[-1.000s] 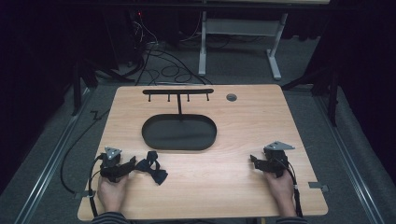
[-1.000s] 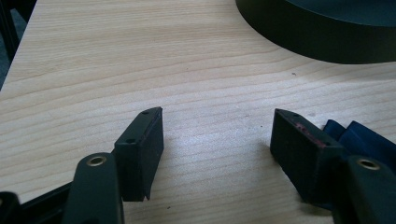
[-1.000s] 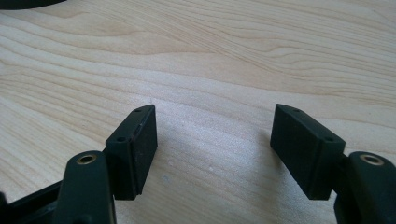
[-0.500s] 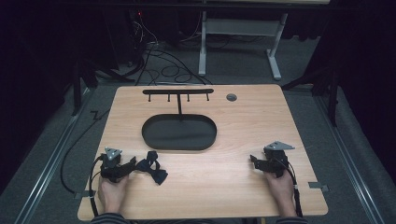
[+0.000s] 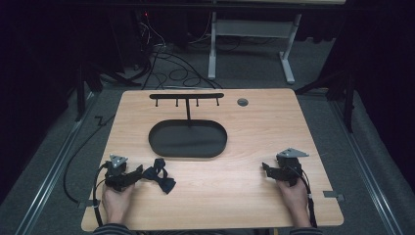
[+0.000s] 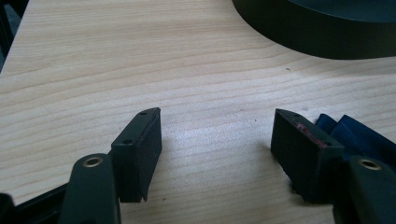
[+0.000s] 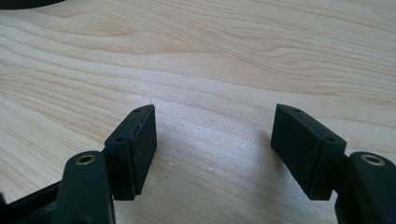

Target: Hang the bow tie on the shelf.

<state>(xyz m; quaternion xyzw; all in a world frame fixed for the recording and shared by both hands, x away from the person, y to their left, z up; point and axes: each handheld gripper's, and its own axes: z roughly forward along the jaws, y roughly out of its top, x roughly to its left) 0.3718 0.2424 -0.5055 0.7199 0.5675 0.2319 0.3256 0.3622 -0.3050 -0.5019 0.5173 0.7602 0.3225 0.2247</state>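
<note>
A dark blue bow-shaped piece of cloth (image 5: 160, 177) lies on the wooden table (image 5: 244, 196) near its front left. My left gripper (image 5: 138, 174) rests on the table just left of it. In the left gripper view my left gripper (image 6: 217, 116) is open over bare wood, and the blue cloth (image 6: 359, 133) lies just outside its right jaw. My right gripper (image 5: 268, 169) rests at the front right. The right gripper view has my right gripper (image 7: 215, 112) open too, with nothing between its jaws.
A black oval base (image 5: 188, 141) sits mid-table, its edge (image 6: 322, 35) close ahead in the left gripper view. From it rises a thin post with a hooked crossbar (image 5: 186, 96). A round grommet (image 5: 242, 102) sits at the back right. Cables and table legs lie on the floor beyond.
</note>
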